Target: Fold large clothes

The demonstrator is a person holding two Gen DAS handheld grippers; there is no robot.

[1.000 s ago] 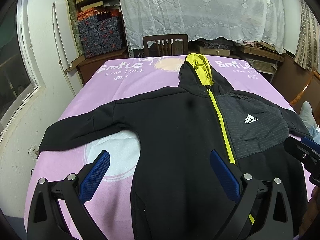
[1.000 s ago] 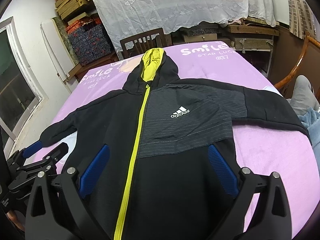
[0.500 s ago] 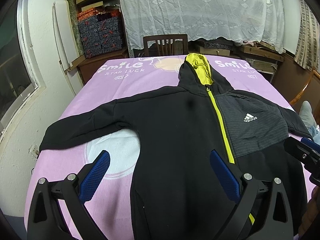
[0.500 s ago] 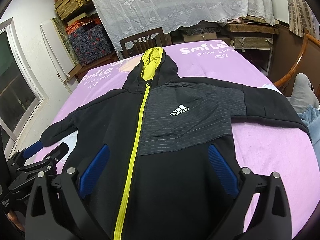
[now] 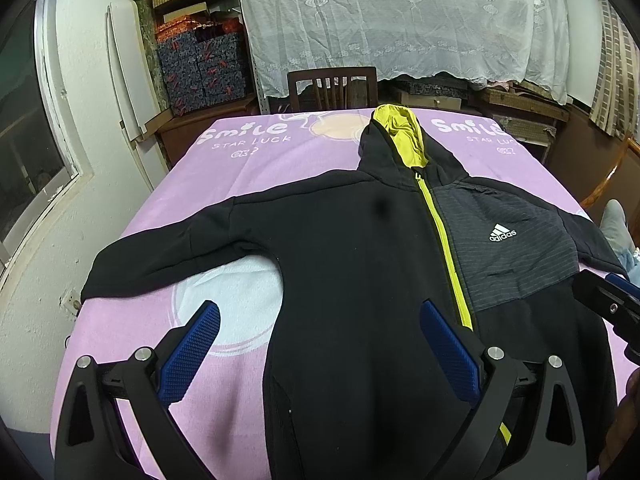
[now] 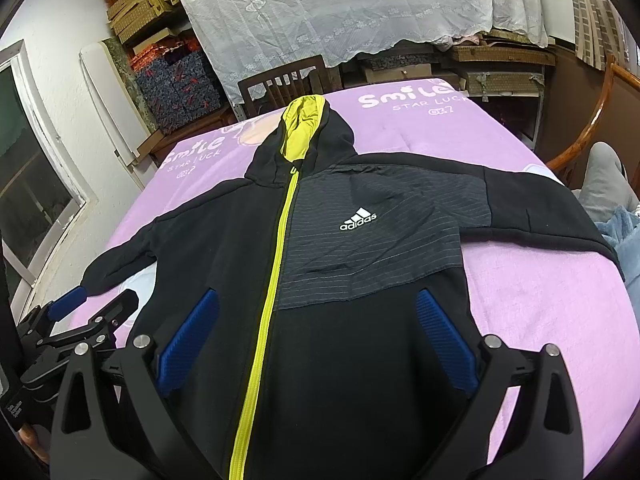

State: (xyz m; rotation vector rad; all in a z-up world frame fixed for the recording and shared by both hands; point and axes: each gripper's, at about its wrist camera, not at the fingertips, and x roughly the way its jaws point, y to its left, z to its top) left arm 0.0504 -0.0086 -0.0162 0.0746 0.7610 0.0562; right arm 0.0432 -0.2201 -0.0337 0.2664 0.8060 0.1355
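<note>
- The hoodie [image 5: 352, 264] lies flat and face up on the purple blanket [image 5: 224, 168], zipped closed, with both sleeves spread out to the sides.
- Its hood [image 6: 304, 136] points to the far end, near the chair [image 5: 332, 84].
- The left gripper [image 5: 320, 344] is above the lower left part of the hoodie; its jaws are wide apart and hold nothing.
- The right gripper [image 6: 318, 336] is above the lower front, beside the yellow zipper [image 6: 276, 248]; its jaws are also wide apart and hold nothing.
</note>
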